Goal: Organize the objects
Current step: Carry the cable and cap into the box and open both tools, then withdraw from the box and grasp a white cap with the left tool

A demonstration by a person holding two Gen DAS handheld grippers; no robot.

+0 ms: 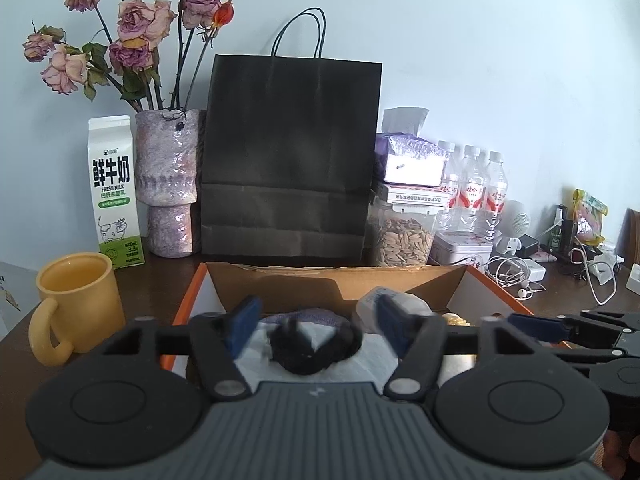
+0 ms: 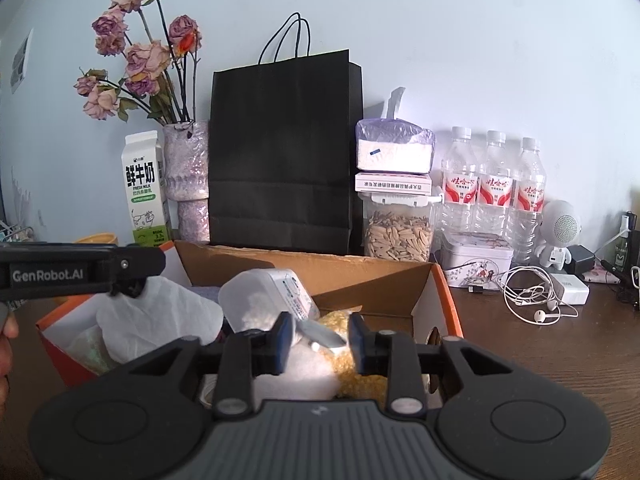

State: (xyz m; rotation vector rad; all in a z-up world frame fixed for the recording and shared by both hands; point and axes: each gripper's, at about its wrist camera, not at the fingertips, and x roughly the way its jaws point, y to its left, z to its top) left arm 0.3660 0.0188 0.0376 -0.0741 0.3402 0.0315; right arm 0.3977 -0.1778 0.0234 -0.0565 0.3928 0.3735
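An orange-edged cardboard box (image 1: 188, 300) stands open on the dark wooden table, right in front of both grippers. My left gripper (image 1: 318, 314) hangs over its left half, jaws wide apart. A black fuzzy item (image 1: 316, 348) lies on white paper below them, clear of both pads. My right gripper (image 2: 320, 330) is over the box's (image 2: 448, 292) right half, jaws partly apart. A small silver packet (image 2: 324, 336) lies between its fingers, and the pads do not press on it. A white labelled container (image 2: 272, 296) and yellow stuff (image 2: 360, 376) sit in the box too.
Behind the box stand a black paper bag (image 1: 290, 152), a milk carton (image 1: 114, 192) and a vase of dried roses (image 1: 168, 184). A yellow mug (image 1: 76, 300) is at the left. A seed jar (image 2: 398, 236), three water bottles (image 2: 494, 184), a tin (image 2: 476, 256) and earphones (image 2: 532, 300) crowd the right.
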